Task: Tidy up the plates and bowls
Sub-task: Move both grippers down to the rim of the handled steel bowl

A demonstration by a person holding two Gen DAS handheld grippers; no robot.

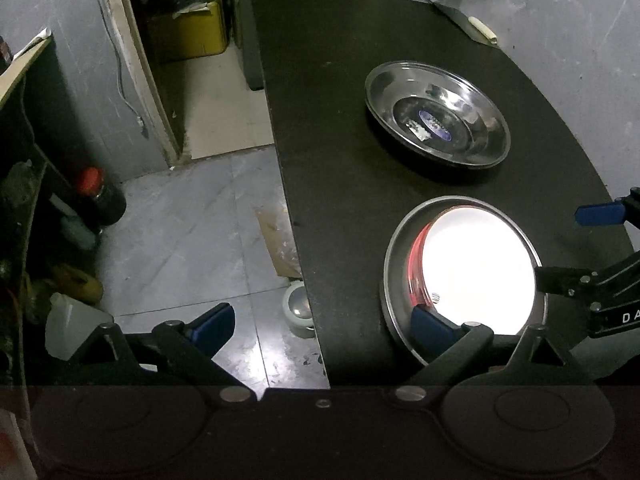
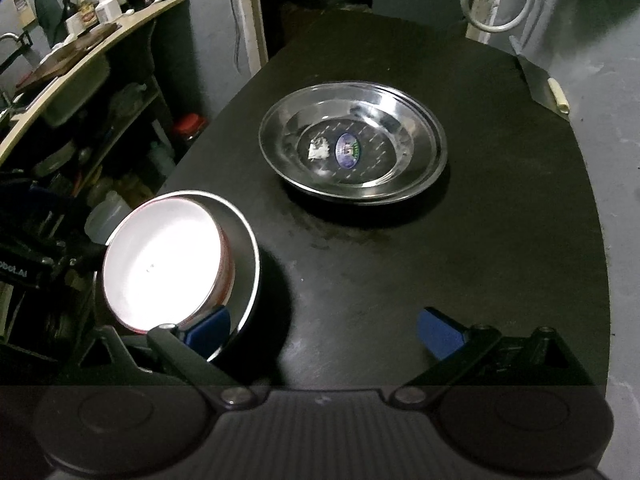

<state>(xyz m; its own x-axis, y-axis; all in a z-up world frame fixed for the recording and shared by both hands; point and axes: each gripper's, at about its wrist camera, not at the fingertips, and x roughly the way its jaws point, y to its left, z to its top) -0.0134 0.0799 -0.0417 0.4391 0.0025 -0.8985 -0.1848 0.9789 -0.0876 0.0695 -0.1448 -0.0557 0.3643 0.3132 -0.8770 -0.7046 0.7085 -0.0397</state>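
Note:
A steel plate (image 1: 438, 114) (image 2: 352, 144) with a sticker in its middle lies toward the back of the black table (image 1: 340, 200) (image 2: 480, 240). Nearer me, a white bowl with a red rim (image 1: 476, 272) (image 2: 160, 264) sits nested in a steel bowl (image 1: 390, 280) (image 2: 246, 264). My left gripper (image 1: 320, 328) is open; its right pad hangs over the steel bowl's near rim and its left pad is over the floor. My right gripper (image 2: 323, 332) (image 1: 560, 246) is open too. Its left pad sits at the steel bowl's edge and its right pad over bare table.
A cleaver (image 1: 472, 20) (image 2: 540, 88) lies at the table's back right corner. The table's left edge drops to a grey floor with a tape roll (image 1: 298, 308) and bottles (image 1: 100, 196). A cluttered shelf unit (image 2: 80, 60) stands to the left.

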